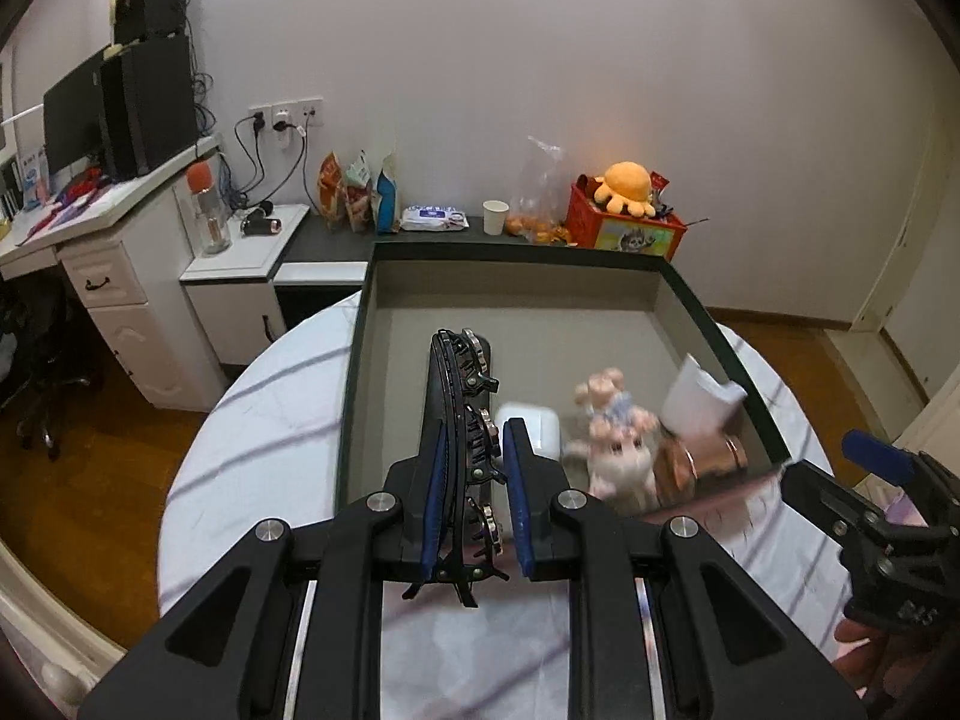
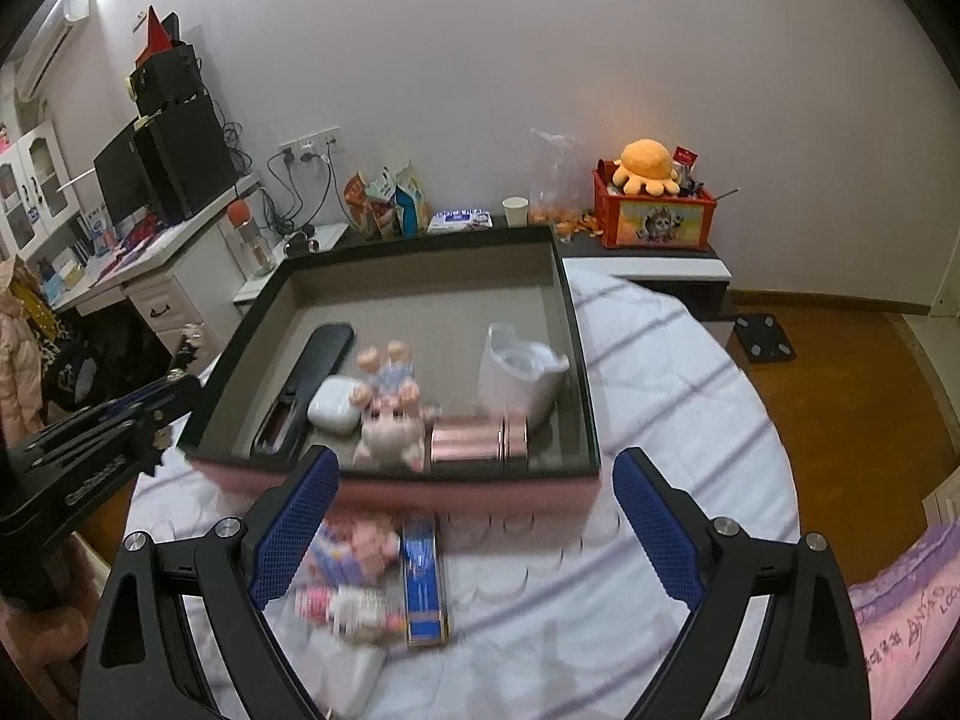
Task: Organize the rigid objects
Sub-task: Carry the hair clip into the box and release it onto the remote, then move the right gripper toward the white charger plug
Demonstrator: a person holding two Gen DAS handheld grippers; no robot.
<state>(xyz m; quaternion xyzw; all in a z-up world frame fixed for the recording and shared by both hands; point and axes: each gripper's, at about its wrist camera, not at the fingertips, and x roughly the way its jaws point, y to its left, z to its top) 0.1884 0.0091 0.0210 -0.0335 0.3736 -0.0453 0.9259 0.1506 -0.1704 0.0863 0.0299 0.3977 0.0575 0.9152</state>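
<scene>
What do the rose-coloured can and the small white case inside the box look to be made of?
The can looks like metal with a glossy rose-gold finish: bright reflective bands run along its ribbed side. The white case looks like smooth, slightly glossy hard plastic, with rounded corners and a soft sheen. Blur leaves both uncertain. Both lie in the dark-rimmed box.

An orange plush octopus [image 2: 648,167] sits in a red box [image 2: 657,217]; nearby stand a paper cup [image 2: 515,211] and snack bags [image 2: 387,201].
</scene>
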